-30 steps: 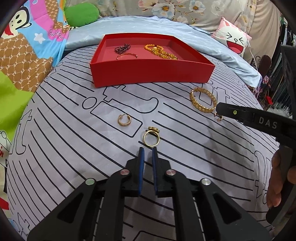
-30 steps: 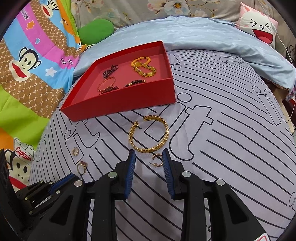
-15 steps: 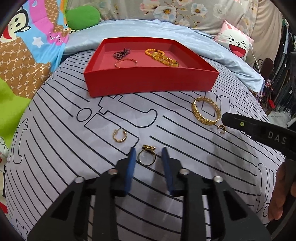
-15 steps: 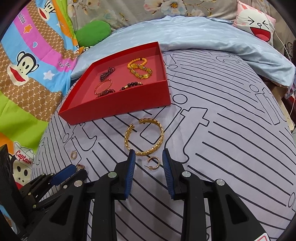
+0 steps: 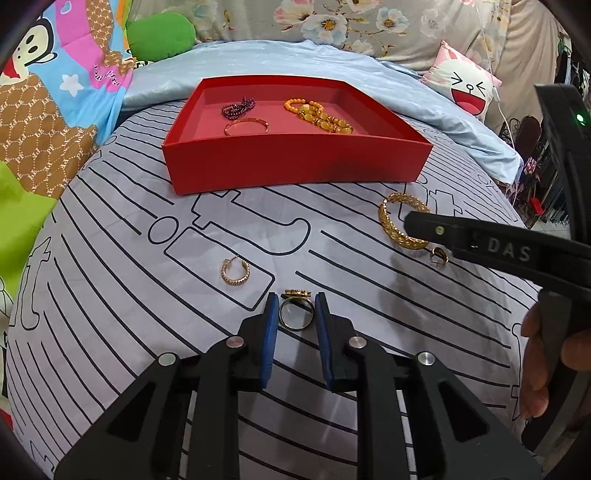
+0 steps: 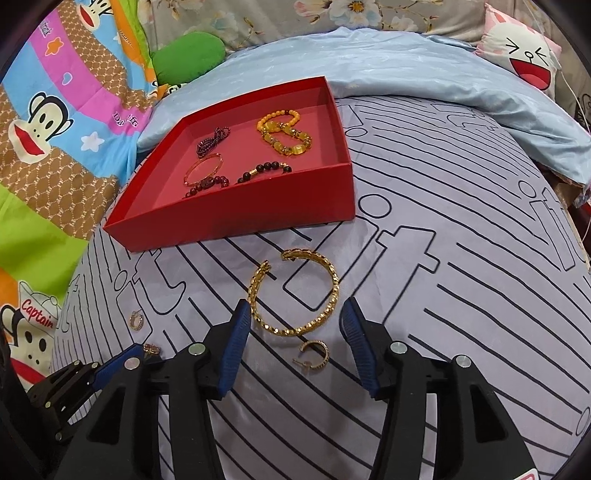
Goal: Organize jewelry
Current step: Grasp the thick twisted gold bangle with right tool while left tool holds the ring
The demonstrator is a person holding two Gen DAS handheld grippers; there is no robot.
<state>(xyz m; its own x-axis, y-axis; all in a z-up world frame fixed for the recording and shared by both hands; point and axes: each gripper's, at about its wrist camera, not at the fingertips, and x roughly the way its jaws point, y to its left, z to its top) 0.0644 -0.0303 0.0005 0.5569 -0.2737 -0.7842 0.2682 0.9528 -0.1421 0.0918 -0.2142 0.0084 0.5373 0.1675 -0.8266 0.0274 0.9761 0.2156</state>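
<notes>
A red tray (image 5: pixel 295 162) (image 6: pixel 236 218) on the bed holds bead bracelets and a thin bangle. My left gripper (image 5: pixel 294 314) is open, its blue fingers on either side of a gold ring (image 5: pixel 295 315) lying on the sheet. A gold hoop earring (image 5: pixel 235 271) lies to its left. My right gripper (image 6: pixel 295 317) is open wide around the near part of a gold cuff bracelet (image 6: pixel 295 291), also in the left wrist view (image 5: pixel 400 225). A second hoop earring (image 6: pixel 314 355) lies between the right fingers, just behind the cuff.
The striped grey sheet (image 6: pixel 443 295) covers the bed. A light blue blanket (image 6: pixel 406 66) lies behind the tray. Cartoon bedding (image 6: pixel 55 122), a green cushion (image 5: pixel 159 35) and a cat-face pillow (image 5: pixel 469 92) line the edges.
My left gripper opened and moved forward, so its fingers now straddle the ring. My right gripper opened wider and moved forward around the cuff bracelet and earring.
</notes>
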